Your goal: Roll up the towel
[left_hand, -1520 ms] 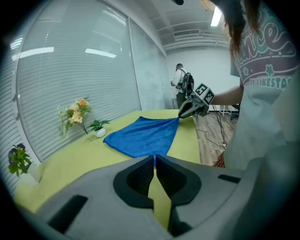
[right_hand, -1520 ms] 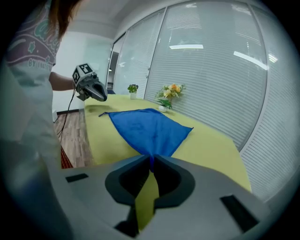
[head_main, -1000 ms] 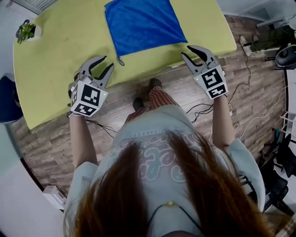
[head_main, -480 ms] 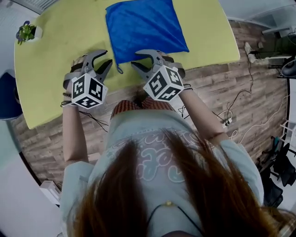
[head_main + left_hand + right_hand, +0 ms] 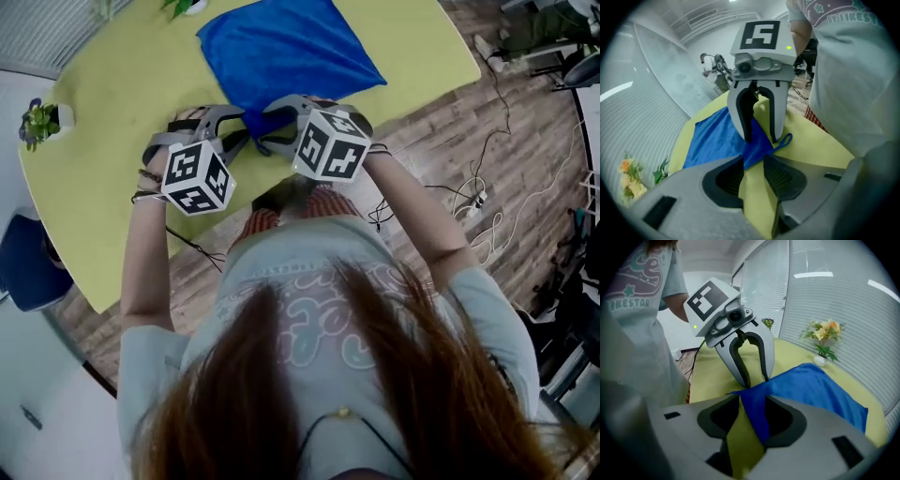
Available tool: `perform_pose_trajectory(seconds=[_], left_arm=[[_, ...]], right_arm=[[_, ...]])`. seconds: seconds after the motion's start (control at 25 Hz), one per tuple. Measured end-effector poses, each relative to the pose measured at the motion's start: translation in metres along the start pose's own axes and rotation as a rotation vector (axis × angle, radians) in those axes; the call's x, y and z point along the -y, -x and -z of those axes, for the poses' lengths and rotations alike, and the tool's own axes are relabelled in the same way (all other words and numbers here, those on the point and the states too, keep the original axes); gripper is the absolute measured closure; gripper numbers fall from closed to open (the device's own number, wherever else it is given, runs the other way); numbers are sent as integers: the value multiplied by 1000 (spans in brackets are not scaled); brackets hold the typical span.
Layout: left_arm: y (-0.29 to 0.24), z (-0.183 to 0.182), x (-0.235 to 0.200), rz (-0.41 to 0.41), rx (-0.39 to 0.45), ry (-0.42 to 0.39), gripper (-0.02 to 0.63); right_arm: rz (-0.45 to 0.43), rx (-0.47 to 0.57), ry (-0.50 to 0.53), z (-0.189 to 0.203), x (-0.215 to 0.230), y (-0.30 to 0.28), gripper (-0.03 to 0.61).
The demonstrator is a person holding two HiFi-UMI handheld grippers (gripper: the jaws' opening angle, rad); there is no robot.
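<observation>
A blue towel (image 5: pixel 291 47) lies flat on the yellow-green table (image 5: pixel 122 84), a small hanging loop (image 5: pixel 786 139) at its near left corner. Both grippers meet at that corner, pointing at each other. My left gripper (image 5: pixel 242 127) is open, its jaws over bare table right at the towel's edge (image 5: pixel 717 136). The right gripper (image 5: pixel 264 128) has its jaws opening, with the towel's corner (image 5: pixel 757 413) lying loose between them and not pinched. In each gripper view the other gripper's fingertips rest at the towel corner.
A small potted plant (image 5: pixel 39 120) stands at the table's left edge, and a vase of flowers (image 5: pixel 820 348) at the far side. A blue chair (image 5: pixel 28 272) sits left of the table. Cables (image 5: pixel 469 206) trail over the wooden floor on the right.
The right gripper swept left along the table's near edge from the towel's right corner to its left corner. The left gripper rolled and edged toward the same corner.
</observation>
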State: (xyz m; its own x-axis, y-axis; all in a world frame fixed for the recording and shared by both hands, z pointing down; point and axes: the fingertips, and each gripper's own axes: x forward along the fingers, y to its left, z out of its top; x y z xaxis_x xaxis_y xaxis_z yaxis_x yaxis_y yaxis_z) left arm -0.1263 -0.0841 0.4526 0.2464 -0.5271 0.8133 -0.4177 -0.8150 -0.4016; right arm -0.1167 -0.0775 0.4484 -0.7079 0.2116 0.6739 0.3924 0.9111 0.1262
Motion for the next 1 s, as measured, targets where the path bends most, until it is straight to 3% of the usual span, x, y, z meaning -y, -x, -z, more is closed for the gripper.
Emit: perform_pose_trajectory(seconds=[0.16,0.2,0.28,0.4,0.48,0.6,0.68,0.8,0.88,1.0], left_arm=[[-1,-2,4,126,61,-105,502],[-2,-3,6,158,73,-122,518],[-4,-4,12,213,89,-158,569],[-4,-8,16,236,109,-197,594],[-4,-9,14,201,126,-210,595],[-3,-11,7,54,161,-284,591],[-1,-17,5,-23,197,-330,559],[7,-28,-4,-131,237,-348,425],[10,-34,-9,-201,255,-364,412],[10,-48,-4,-217,284,-419,410]], right_arm=[[-32,-24,-150,4,-2,-2,456],[-15,-21,-181,6,1,-2,458],[51,-23,-206,8,9,-1,546],[142,-51,-182,9,11,4,552],[211,-56,-152,7,8,9,552],[288,44,-229,-1,2,25,554],[305,115,-282,-8,-1,36,555],[321,118,-300,-8,-6,43,555],[312,129,-314,-7,-11,46,555],[307,176,-346,-9,-13,53,555]])
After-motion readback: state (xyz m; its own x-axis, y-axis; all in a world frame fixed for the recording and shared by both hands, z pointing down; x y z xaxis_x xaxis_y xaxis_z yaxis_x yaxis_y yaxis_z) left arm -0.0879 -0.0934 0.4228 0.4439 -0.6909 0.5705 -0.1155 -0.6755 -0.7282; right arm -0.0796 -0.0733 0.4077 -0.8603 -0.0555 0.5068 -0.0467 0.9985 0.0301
